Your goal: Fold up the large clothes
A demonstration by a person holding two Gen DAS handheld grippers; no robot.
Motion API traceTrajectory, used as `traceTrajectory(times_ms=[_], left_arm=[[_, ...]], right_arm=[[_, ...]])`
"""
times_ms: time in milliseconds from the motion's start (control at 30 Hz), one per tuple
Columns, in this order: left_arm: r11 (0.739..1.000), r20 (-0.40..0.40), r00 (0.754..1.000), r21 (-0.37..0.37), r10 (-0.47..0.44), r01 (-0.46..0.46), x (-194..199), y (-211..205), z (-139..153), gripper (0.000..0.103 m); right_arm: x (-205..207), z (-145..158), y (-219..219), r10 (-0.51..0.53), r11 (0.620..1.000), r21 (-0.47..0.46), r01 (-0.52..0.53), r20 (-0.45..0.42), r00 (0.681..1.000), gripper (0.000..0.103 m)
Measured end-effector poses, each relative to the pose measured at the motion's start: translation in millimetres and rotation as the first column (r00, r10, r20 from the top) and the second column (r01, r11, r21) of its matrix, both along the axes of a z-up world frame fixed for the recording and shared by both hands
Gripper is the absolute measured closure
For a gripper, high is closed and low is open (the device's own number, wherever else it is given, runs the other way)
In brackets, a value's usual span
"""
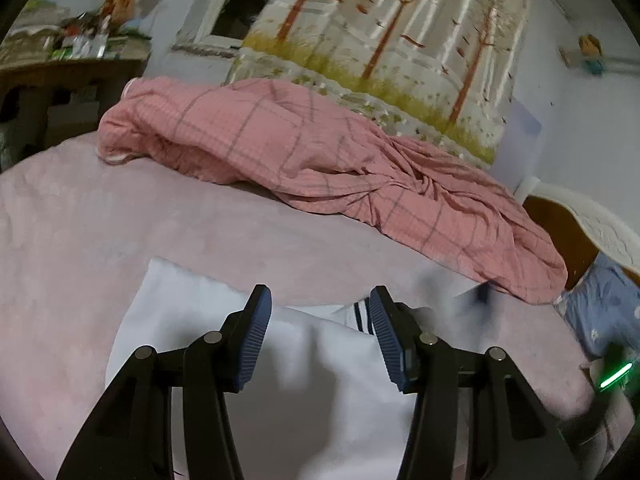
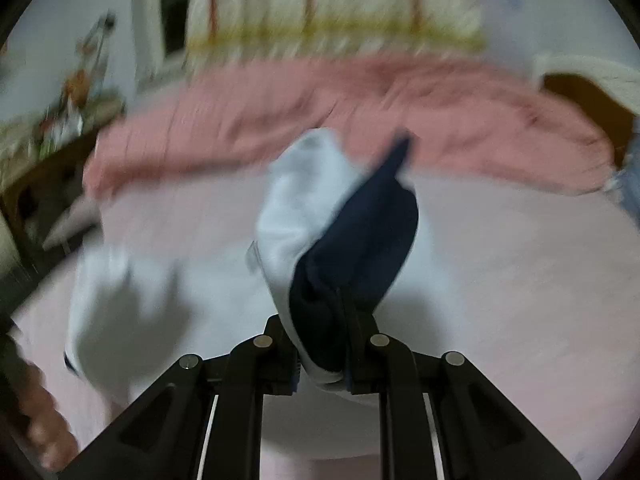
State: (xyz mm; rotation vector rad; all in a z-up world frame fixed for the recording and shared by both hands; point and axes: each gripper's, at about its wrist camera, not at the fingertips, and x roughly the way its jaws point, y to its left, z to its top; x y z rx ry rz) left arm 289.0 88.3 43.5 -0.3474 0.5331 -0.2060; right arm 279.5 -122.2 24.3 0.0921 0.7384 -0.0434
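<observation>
Lifting a bunched navy-and-white part of the large white cotton garment (image 2: 304, 200) off the pink bed (image 2: 500, 240), the right tool (image 2: 344, 304) is clenched on it; the left tool (image 1: 320, 332) hangs released above the flat cloth. Carry the fold across smoothly, keeping edges aligned.

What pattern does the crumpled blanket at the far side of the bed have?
The blanket is pink with a grey plaid grid, clearest in the left wrist view.

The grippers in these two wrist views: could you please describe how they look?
The left gripper has matte black linkage arms with round silver pivot pins and ribbed blue finger pads. The right gripper shows the same black links and silver pins. No cables or sleeves are visible.
</observation>
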Motion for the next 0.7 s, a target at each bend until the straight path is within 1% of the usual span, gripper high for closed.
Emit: traceTrajectory(times_ms=[33, 67, 100, 133, 167, 200, 233, 333, 400, 433, 467, 500, 533, 600, 633, 667, 700], left_arm=[[1.000, 0.000, 1.000, 0.005, 0.002, -0.002, 0, 1, 0, 0.054], [1.000, 0.007, 1.000, 0.007, 0.000, 0.000, -2, 2, 0, 0.054], [1.000, 0.013, 1.000, 0.006, -0.006, 0.006, -3, 2, 1, 0.054], [1.000, 0.013, 1.000, 0.002, -0.013, 0.013, -2, 1, 1, 0.054], [1.000, 0.012, 1.000, -0.002, -0.020, 0.020, -1, 1, 1, 0.054], [1.000, 0.012, 1.000, -0.002, -0.026, 0.026, -3, 2, 1, 0.054], [1.000, 0.014, 0.999, 0.002, -0.031, 0.031, -4, 1, 2, 0.054], [0.999, 0.021, 0.999, 0.004, -0.045, 0.045, -9, 0, 5, 0.053], [0.998, 0.029, 0.998, -0.004, -0.055, 0.055, -14, 3, 7, 0.051], [0.998, 0.035, 0.997, -0.015, -0.066, 0.067, -16, 3, 8, 0.046], [0.996, 0.037, 0.996, -0.031, -0.082, 0.083, -17, 3, 9, 0.038], [0.993, 0.037, 0.994, -0.048, -0.102, 0.104, -16, 2, 8, 0.034], [0.988, 0.030, 0.990, -0.069, -0.135, 0.136, -13, -1, 5, 0.029], [0.963, -0.013, 0.971, -0.126, -0.241, 0.237, -4, -15, -4, 0.025], [0.943, -0.037, 0.954, -0.167, -0.297, 0.287, 1, -23, -11, 0.025], [0.919, -0.062, 0.933, -0.207, -0.354, 0.335, 7, -34, -19, 0.025], [0.904, -0.083, 0.917, -0.225, -0.390, 0.364, 12, -44, -24, 0.025]], right_arm=[[9, -22, 10, 0.012, 1.000, 0.020, -0.010, -0.067, 0.998, 0.086], [9, -34, 17, 0.011, 1.000, 0.008, -0.010, -0.058, 0.998, 0.085], [0, -36, 26, 0.011, 0.998, -0.059, -0.010, 0.009, 1.000, 0.083], [-6, -36, 30, 0.017, 0.995, -0.098, -0.014, 0.034, 0.999, 0.079], [-9, -35, 30, 0.044, 0.995, -0.095, -0.041, 0.033, 0.998, 0.056], [-13, -31, 26, 0.122, 0.992, -0.014, -0.122, 0.024, 0.992, 0.034], [-17, -26, 26, 0.158, 0.987, 0.023, -0.159, 0.024, 0.987, 0.029], [-41, -12, 17, 0.205, 0.977, 0.038, -0.208, 0.062, 0.977, 0.029], [-53, -6, -6, 0.168, 0.975, 0.138, -0.176, 0.069, 0.983, 0.029], [-61, -2, -21, 0.133, 0.975, 0.169, -0.147, 0.088, 0.987, 0.029], [-66, 1, -28, 0.099, 0.980, 0.163, -0.117, 0.114, 0.989, 0.030], [-70, 7, -38, 0.050, 0.989, 0.128, -0.070, 0.151, 0.987, 0.030], [-66, 13, -49, -0.014, 0.998, 0.070, 0.002, 0.182, 0.983, 0.030], [-54, 18, -66, -0.063, 0.998, 0.037, 0.058, 0.168, 0.984, 0.030], [-46, 18, -76, -0.086, 0.996, 0.042, 0.081, 0.145, 0.986, 0.030], [-39, 16, -84, -0.109, 0.993, 0.063, 0.102, 0.124, 0.986, 0.030], [-34, 11, -95, -0.122, 0.988, 0.102, 0.112, 0.099, 0.988, 0.030]])
